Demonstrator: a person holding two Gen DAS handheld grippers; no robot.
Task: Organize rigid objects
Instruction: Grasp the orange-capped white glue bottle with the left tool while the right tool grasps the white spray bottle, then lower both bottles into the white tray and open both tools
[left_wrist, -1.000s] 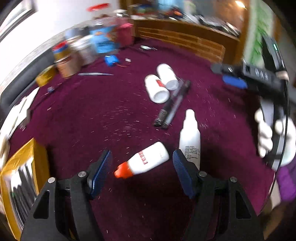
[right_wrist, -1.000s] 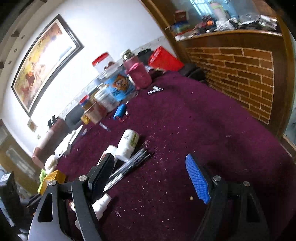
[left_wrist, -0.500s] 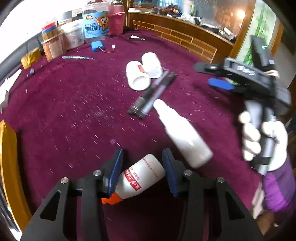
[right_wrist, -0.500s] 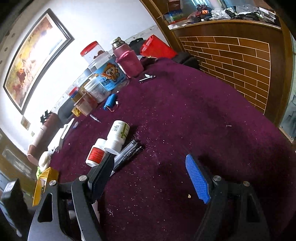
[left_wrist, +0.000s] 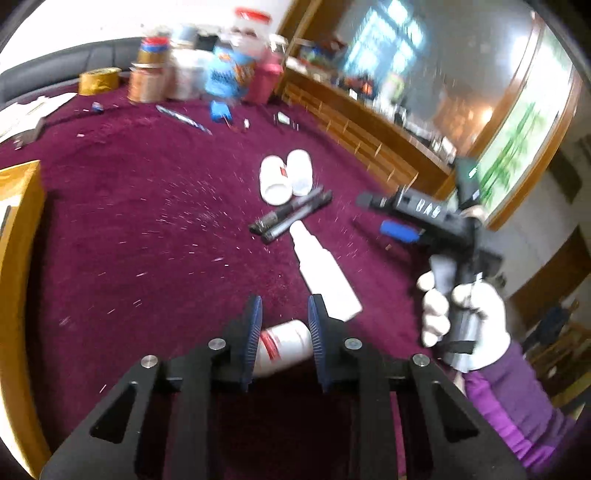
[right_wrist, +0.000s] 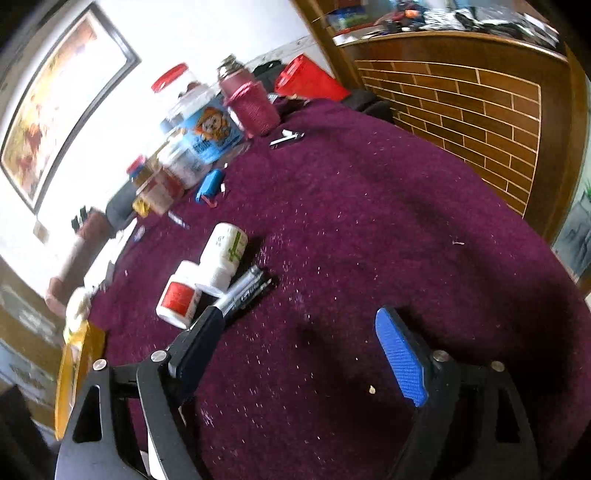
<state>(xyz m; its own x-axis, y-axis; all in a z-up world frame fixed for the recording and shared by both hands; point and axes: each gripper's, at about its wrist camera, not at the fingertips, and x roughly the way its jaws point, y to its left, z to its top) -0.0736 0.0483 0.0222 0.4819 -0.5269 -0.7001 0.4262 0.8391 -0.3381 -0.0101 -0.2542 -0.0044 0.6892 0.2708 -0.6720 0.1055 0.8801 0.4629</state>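
Note:
My left gripper (left_wrist: 284, 314) is shut on a small white bottle with a red label (left_wrist: 284, 345), held between the blue pads above the purple cloth. A taller white spray bottle (left_wrist: 325, 273) lies just ahead of it. Two white pill bottles (left_wrist: 286, 177) and two dark pens (left_wrist: 291, 216) lie further on; they also show in the right wrist view as pill bottles (right_wrist: 207, 273) and pens (right_wrist: 247, 290). My right gripper (right_wrist: 306, 332) is open and empty over bare cloth; it also shows in the left wrist view (left_wrist: 391, 218).
Jars, a pink flask (right_wrist: 251, 103) and a blue pack (right_wrist: 210, 184) crowd the far edge of the purple table (right_wrist: 369, 221). A yellow box (left_wrist: 14, 258) stands at the left. A brick-pattern wooden wall (right_wrist: 480, 92) borders the right.
My left gripper closed on the red-label bottle and lifted it, and the view tilted up. The right gripper stayed open and shifted slightly nearer the pill bottles.

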